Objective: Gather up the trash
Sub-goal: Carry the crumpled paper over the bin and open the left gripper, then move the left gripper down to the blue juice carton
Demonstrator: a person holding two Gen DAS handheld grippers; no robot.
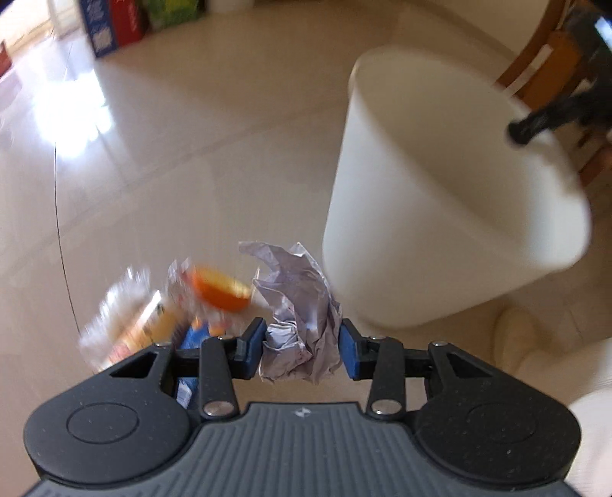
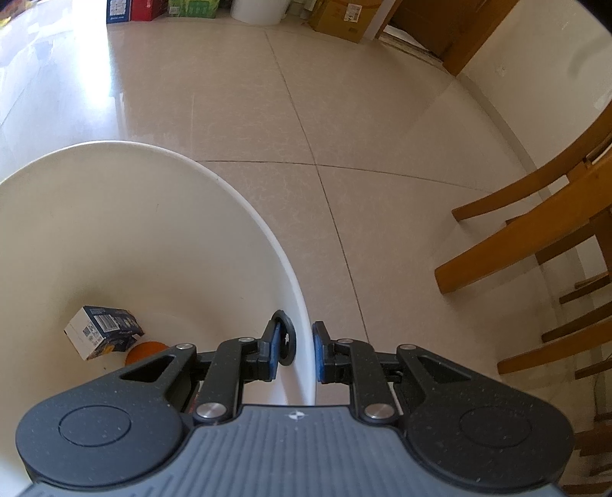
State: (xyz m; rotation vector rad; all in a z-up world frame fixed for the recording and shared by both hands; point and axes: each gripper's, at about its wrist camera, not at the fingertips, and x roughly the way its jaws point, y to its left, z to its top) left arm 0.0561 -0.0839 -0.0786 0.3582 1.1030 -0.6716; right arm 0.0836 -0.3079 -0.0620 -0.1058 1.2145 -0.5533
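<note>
In the left wrist view my left gripper (image 1: pixel 302 346) is shut on a crumpled ball of pale paper (image 1: pixel 298 306), held above the floor. The white trash bin (image 1: pixel 440 214) stands just to the right, blurred. A dark finger (image 1: pixel 522 132) of my right gripper sits on its far rim. In the right wrist view my right gripper (image 2: pixel 297 351) clamps the bin's rim (image 2: pixel 244 214), one pad inside and one outside. A black ring (image 2: pixel 285 340) sits against the inner pad. Inside the bin lie a small blue and white box (image 2: pixel 103 330) and an orange item (image 2: pixel 145 351).
A clear plastic bottle (image 1: pixel 153 325) with an orange cap (image 1: pixel 220 292) and a blue carton (image 1: pixel 191 344) lie on the tiled floor left of the paper. Wooden chairs (image 2: pixel 535 229) stand to the right. Cardboard boxes (image 2: pixel 336 15) line the far wall. A light slipper (image 1: pixel 516 332) is near the bin.
</note>
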